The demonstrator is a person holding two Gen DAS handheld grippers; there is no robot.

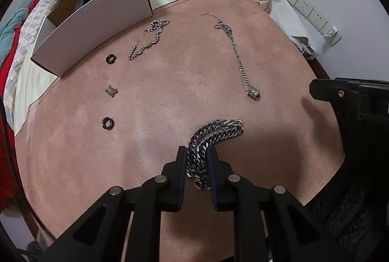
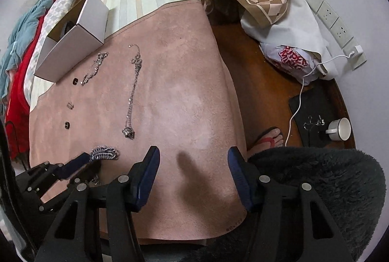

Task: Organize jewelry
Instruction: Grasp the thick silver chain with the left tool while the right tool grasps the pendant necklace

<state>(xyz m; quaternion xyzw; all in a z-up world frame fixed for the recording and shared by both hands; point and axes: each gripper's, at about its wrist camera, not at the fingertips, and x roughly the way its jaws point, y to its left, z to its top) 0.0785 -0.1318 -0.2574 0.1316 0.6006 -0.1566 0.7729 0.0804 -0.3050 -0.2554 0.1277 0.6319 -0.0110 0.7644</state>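
**Left gripper holds the big chain**

The left gripper (image 1: 197, 160) is clenched on a thick, heavy silver chain with dark links (image 1: 214, 134). The two fingers squeeze the folded chain near its lower part. The rest of the chain curls out in front, just above the pink soft mat (image 1: 170, 82) or touching it; the pictures do not make that clear.

The right gripper (image 2: 194, 164) is wide apart and holds nothing. It hangs over a bare part of the mat, near the front edge.

A white cardboard box with an open top (image 1: 97, 23) stands at the far left corner of the mat. Just beside it lie a thin sparkly silver bracelet (image 1: 145, 40) and a small dark ring (image 1: 111, 59). A little silver band ring (image 1: 111, 91) and another dark round ring (image 1: 107, 123) lie down the left side. A long thin silver necklace with a round charm (image 1: 237, 57) lies on the right.

The chain probably has to go into the box. That is a long way across the mat. The chain is heavy and slippery, so it could slide out of the fingers. The loose end could also drag over the small rings and push them around. If the gripper goes in low, it may bump the light box and tip it.
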